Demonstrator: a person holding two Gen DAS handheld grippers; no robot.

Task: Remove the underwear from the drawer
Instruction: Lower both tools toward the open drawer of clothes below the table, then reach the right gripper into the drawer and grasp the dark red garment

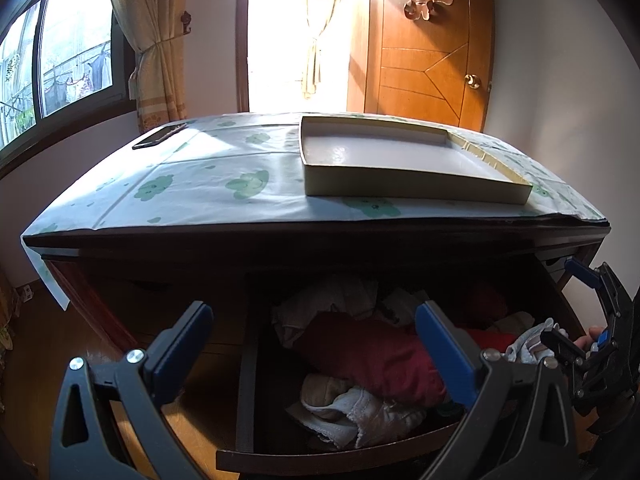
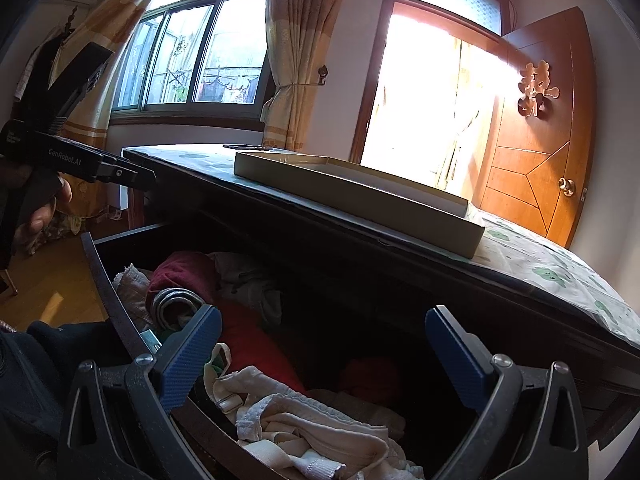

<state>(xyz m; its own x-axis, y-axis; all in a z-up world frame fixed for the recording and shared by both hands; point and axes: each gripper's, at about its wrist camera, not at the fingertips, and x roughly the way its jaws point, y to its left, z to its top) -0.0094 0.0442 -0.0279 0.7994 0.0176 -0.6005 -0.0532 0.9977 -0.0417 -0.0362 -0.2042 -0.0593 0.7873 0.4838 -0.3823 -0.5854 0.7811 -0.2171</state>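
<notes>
While jaws gape, underwear (image 2: 312,420) below right gripper (image 2: 324,360), seemingly untouched

Sunlit window (image 2: 188,60), wooden door (image 1: 424,48)

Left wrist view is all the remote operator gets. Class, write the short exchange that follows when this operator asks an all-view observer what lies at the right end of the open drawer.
Operator: My view cuts off the right end of the drawer. What lies there?
Observer: A cream lacy garment is bunched at the front, with a strap and small metal clasp showing.
Operator: Is the right hand-held gripper open?
Observer: Yes, its blue pads stand wide apart above that garment, gripping nothing.
Operator: Anything beside the dark red cloth I might miss?
Observer: A grey striped waistband curls against it near the drawer front.
</notes>
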